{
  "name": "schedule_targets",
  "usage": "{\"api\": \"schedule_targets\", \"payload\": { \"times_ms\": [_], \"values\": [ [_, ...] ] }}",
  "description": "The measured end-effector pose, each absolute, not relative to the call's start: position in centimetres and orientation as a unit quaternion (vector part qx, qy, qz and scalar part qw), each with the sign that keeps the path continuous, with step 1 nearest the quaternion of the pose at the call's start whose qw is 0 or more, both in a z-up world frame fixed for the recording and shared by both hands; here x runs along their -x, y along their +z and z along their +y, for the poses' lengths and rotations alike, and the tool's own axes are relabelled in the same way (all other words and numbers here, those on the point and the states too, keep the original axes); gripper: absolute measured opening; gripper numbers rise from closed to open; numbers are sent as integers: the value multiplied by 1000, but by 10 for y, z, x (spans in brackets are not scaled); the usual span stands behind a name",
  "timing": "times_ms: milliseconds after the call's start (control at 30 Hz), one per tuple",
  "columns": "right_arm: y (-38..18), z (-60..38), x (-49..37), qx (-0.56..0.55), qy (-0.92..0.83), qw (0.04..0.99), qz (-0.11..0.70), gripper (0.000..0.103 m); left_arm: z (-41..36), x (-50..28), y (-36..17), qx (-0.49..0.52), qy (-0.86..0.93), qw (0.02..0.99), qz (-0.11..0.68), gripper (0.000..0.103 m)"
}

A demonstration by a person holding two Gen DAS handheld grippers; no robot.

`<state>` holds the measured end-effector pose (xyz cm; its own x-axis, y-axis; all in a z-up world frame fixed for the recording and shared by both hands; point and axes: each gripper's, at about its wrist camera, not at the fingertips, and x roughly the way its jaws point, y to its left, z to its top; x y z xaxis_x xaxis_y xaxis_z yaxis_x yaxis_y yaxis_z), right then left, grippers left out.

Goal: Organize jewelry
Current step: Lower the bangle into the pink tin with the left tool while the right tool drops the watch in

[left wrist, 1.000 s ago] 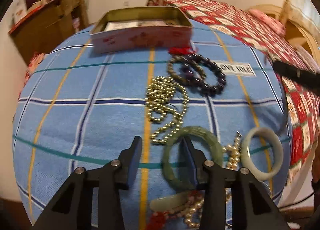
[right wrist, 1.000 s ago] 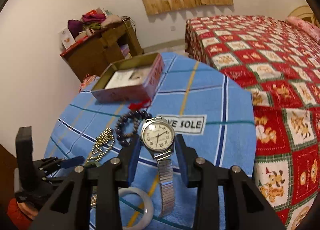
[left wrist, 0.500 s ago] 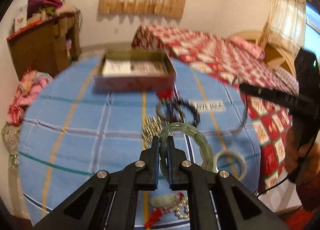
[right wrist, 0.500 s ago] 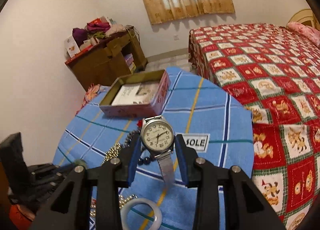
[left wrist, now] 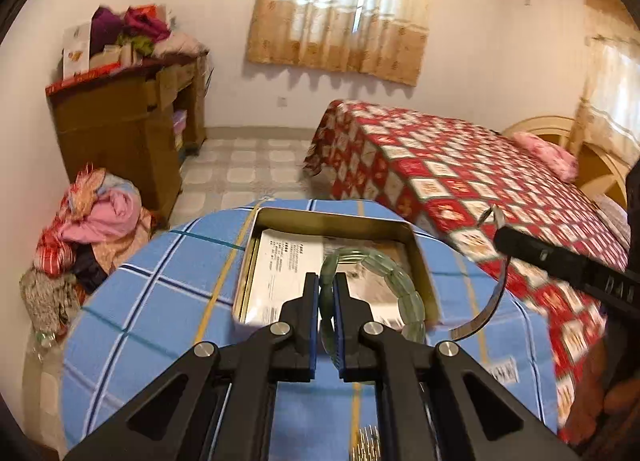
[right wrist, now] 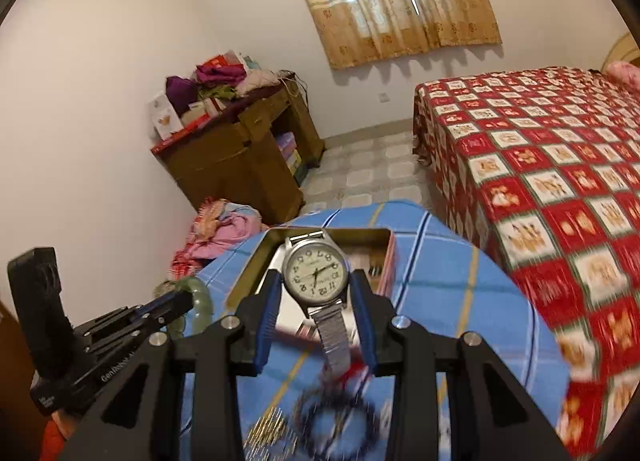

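Note:
My left gripper (left wrist: 326,285) is shut on a green jade bead bracelet (left wrist: 394,281) and holds it in the air over the open tin box (left wrist: 416,261) on the blue checked cloth. My right gripper (right wrist: 316,289) is shut on a silver wristwatch (right wrist: 315,269), its metal strap hanging down, in front of the same tin box (right wrist: 256,261). The right gripper (left wrist: 560,261) shows at the right of the left wrist view with the watch strap (left wrist: 486,309) dangling. The left gripper (right wrist: 176,301) with the bracelet (right wrist: 200,297) shows at the left of the right wrist view.
A dark bead bracelet (right wrist: 340,425) and a gold bead chain (right wrist: 268,437) lie blurred on the cloth below the right gripper. A bed with a red quilt (left wrist: 460,181) stands to the right, a wooden cabinet (left wrist: 120,133) and a clothes pile (left wrist: 92,221) to the left.
My left gripper closed on the green bracelet, lifted it off the cloth and carried it forward over the tin box. My right gripper moved forward with the watch toward the box.

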<state>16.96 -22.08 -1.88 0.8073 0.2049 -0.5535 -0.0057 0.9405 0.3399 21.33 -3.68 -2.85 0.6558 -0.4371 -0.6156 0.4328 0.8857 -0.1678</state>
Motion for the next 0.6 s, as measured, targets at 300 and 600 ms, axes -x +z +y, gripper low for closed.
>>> {"api": "schedule_targets", "payload": {
  "times_ms": [300, 600],
  "values": [
    [-81, -226, -233, -163, 62, 906, 387, 38, -51, -272, -85, 9, -203, 890, 408, 6],
    [-70, -223, -222, -170, 75, 914, 361, 81, -46, -288, -101, 24, -192, 868, 457, 43]
  ]
}}
